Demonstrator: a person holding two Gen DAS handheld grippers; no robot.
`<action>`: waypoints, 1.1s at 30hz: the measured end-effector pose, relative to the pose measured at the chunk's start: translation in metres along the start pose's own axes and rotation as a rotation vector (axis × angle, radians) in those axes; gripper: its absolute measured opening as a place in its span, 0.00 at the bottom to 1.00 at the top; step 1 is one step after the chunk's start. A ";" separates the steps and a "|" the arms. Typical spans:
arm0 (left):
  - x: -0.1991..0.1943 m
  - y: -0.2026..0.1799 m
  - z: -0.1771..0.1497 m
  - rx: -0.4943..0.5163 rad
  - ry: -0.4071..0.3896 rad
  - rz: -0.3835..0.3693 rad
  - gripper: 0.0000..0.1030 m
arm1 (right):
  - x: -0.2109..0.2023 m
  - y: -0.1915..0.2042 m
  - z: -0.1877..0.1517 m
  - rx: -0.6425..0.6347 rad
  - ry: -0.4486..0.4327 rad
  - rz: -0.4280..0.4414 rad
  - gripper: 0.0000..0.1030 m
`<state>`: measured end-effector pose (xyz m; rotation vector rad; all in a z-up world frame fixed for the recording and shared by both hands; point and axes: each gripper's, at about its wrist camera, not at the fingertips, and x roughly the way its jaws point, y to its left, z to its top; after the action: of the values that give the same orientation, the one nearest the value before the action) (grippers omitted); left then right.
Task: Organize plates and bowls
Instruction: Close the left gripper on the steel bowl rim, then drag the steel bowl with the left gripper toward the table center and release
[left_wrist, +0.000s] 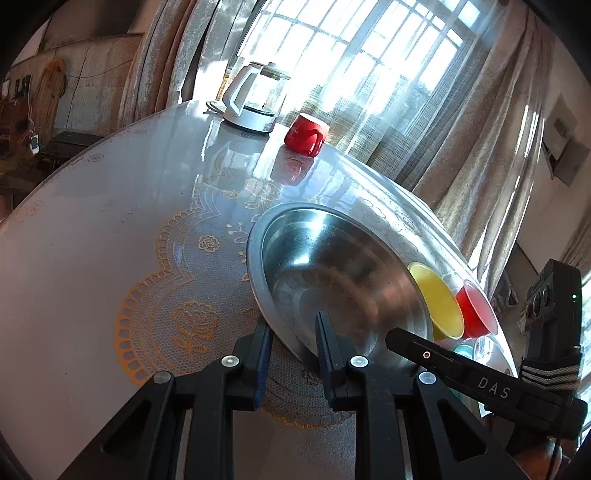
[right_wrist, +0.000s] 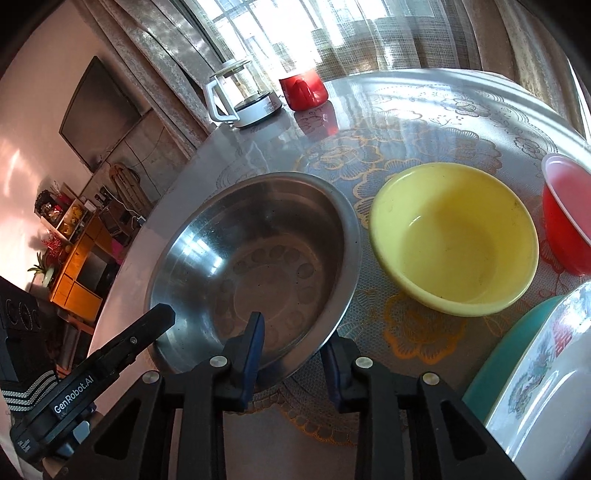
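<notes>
Left wrist view: the left gripper (left_wrist: 293, 326) clamps the near rim of a round stainless-steel bowl (left_wrist: 332, 266) on the lace-covered table (left_wrist: 110, 229).

Right wrist view: the right gripper (right_wrist: 293, 334) pinches the same bowl's (right_wrist: 255, 251) rim beside a yellow plastic bowl (right_wrist: 454, 240).

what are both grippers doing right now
left gripper: shut on the steel bowl rim
right gripper: shut on the same bowl's rim
</notes>
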<state>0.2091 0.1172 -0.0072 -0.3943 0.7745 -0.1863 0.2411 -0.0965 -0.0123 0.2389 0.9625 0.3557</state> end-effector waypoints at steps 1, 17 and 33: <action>-0.001 0.000 -0.001 -0.001 0.000 -0.002 0.23 | -0.001 -0.001 -0.001 0.001 0.000 0.002 0.28; -0.045 -0.008 -0.044 0.012 0.005 -0.024 0.28 | -0.023 0.004 -0.030 -0.040 0.018 0.034 0.28; -0.093 -0.009 -0.093 -0.013 0.003 -0.032 0.29 | -0.060 0.014 -0.077 -0.110 0.021 0.092 0.28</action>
<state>0.0774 0.1114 -0.0040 -0.4192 0.7735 -0.2118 0.1434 -0.1044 -0.0048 0.1800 0.9511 0.4952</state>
